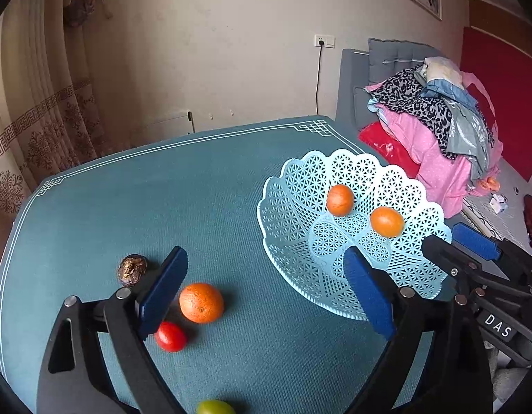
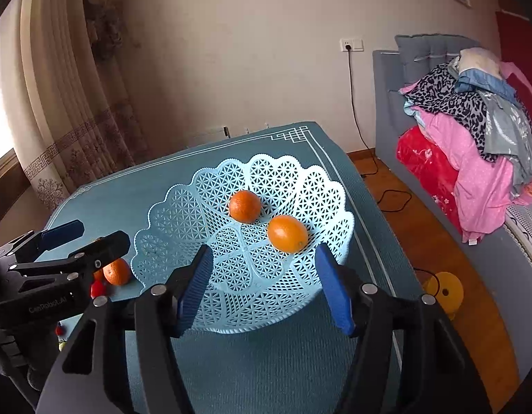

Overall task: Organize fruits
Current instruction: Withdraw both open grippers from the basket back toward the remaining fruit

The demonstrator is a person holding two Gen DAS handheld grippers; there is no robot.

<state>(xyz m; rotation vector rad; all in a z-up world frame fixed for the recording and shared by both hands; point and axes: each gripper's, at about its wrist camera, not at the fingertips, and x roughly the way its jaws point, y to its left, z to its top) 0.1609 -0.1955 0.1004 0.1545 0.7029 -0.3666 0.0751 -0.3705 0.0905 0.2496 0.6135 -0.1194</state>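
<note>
Saw left gripper jaws spread wide, nothing between pads. Right gripper also open, empty, over near rim of basket. Lower left of left view: green fruit at bottom edge, red tomato, orange, brown nut on teal table. Mid-frame: two oranges inside basket.

A green fruit was cut off by the bottom edge. The left gripper hid most of an orange and a red fruit.
</note>
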